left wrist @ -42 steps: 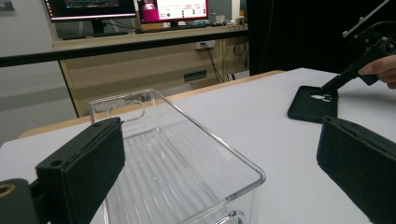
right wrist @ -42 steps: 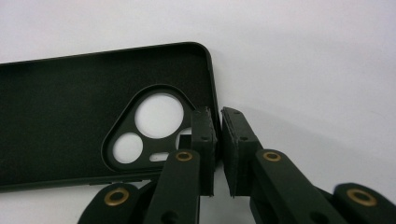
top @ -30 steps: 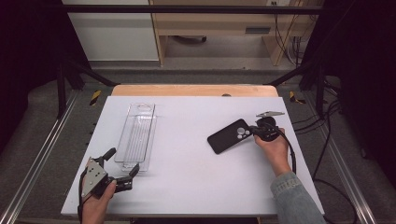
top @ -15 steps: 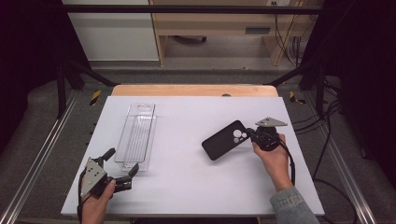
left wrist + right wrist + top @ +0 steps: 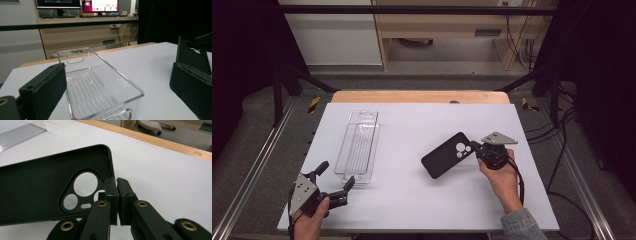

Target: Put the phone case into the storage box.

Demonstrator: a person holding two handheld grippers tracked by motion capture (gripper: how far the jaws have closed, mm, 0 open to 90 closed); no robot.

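Right claw (image 5: pixel 117 195) pinching matte black phone case (image 5: pixel 47 192) rim, round cut-outs

The left hand-held gripper (image 5: pixel 334 182) rests low with jaws spread wide; the right hand-held gripper (image 5: pixel 475 148) has its jaws pinched together.

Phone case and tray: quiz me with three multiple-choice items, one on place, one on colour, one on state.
1. Where is the clear tray?
A. toward the left gripper's side of the table
B. beside the right hand
C. off the table

2. What colour is the phone case?
A. white
B. black
C. red

3. How are the right gripper fingers?
A. wide open
B. shut on the case's edge
C. shut on the tray

A, the high view shows it there; B, every view shows black; B, the right gripper view shows the pinch.
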